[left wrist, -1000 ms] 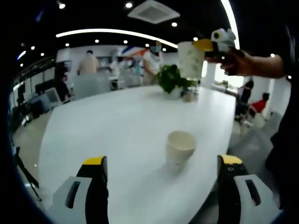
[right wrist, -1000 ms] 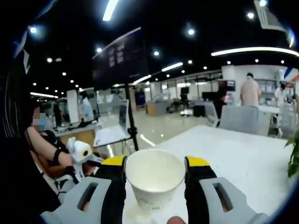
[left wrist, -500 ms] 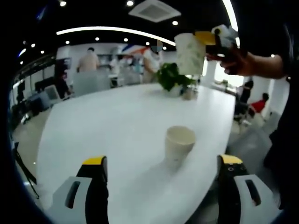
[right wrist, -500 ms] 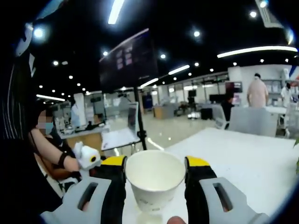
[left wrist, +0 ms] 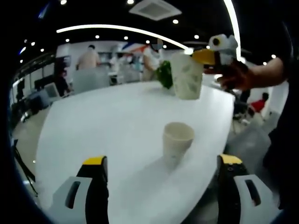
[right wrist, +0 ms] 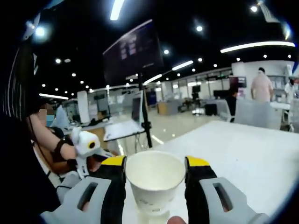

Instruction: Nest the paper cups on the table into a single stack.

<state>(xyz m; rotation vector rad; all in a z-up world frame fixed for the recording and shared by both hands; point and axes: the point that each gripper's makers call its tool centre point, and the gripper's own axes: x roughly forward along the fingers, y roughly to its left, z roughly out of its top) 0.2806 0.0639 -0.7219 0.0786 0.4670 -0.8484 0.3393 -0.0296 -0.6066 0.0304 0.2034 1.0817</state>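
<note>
While a smooth paper cup (left wrist: 177, 141) stands on the white surface (left wrist: 107, 126), the right gripper (right wrist: 155, 173) pinches a patterned cup (right wrist: 154, 179); the left gripper's (left wrist: 161, 164) fingers are spread.

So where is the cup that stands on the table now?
In the left gripper view the paper cup stands upright on the white table, ahead between the open left tongs, nearer the right one, below the held cup.

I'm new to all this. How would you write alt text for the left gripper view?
A paper cup stands upright on a white table, ahead of the open left gripper. Above it, the right gripper holds a second cup in the air.
</note>
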